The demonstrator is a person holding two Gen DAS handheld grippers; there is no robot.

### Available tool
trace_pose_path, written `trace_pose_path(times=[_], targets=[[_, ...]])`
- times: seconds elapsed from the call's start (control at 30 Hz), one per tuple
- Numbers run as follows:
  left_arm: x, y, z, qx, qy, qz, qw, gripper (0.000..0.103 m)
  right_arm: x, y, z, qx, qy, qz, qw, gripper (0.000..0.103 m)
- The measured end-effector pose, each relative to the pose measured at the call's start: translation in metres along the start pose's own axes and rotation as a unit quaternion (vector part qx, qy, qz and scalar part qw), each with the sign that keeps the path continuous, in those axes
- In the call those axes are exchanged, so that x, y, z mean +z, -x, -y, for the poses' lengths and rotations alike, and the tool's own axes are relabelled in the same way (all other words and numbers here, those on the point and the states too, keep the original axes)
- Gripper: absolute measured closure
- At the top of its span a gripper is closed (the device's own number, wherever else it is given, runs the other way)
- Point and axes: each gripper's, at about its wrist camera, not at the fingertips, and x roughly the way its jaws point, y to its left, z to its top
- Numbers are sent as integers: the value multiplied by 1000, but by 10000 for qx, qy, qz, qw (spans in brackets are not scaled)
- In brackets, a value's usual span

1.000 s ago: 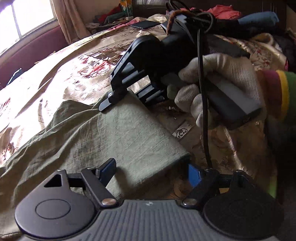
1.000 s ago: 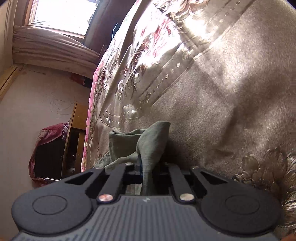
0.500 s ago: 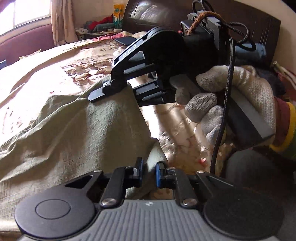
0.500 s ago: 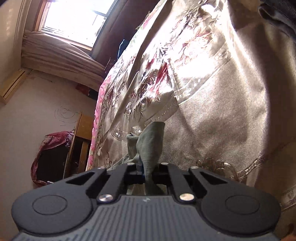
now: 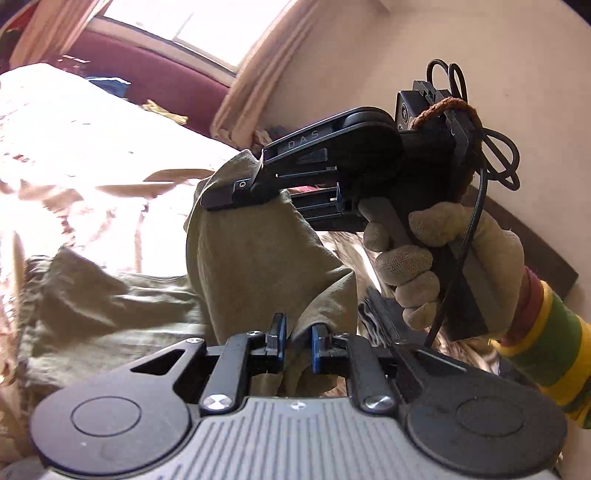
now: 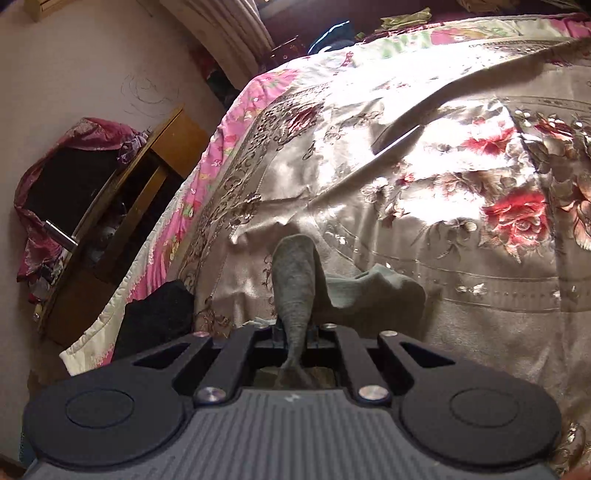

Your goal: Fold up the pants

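Olive-green pants [image 5: 255, 266] hang lifted above a floral bedspread [image 5: 74, 155]. My left gripper [image 5: 297, 339] is shut on a bunched fold of the pants at the bottom of the left wrist view. Higher up in that view, the right gripper [image 5: 236, 192], held by a gloved hand [image 5: 443, 258], pinches another edge of the same cloth, which stretches taut between the two. In the right wrist view my right gripper [image 6: 295, 332] is shut on a grey-green tongue of the pants [image 6: 295, 280], with more cloth [image 6: 373, 291] trailing onto the bed.
The bedspread [image 6: 443, 166] with red roses fills the right wrist view; its pink edge [image 6: 192, 177] drops off at the left. A wooden stand [image 6: 122, 206] with red cloth is beside the bed. A window [image 5: 207, 33], curtain [image 5: 247, 85] and maroon sofa [image 5: 155, 70] lie beyond.
My left gripper went from open to shut on the pants' near edge. Both grippers then rose and rolled, lifting the cloth off the bed; the view now faces the window wall.
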Motion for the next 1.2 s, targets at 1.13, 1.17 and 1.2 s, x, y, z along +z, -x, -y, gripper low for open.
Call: trace_pose_path(times=[1.13,1.17,1.2], targets=[[-35,116,-120,2161,1063,576,9689,43,-48,-136,-81,-968,1444,-230,9845,59],[-32,112,-116,2089,972,580,9714,43,-44,-144,-76,-989,1404,-216,9849,59],[-28,104,-111,1940,852,553,9757,42,-42,-150,-73,-1005,1390,-213,9850,59]])
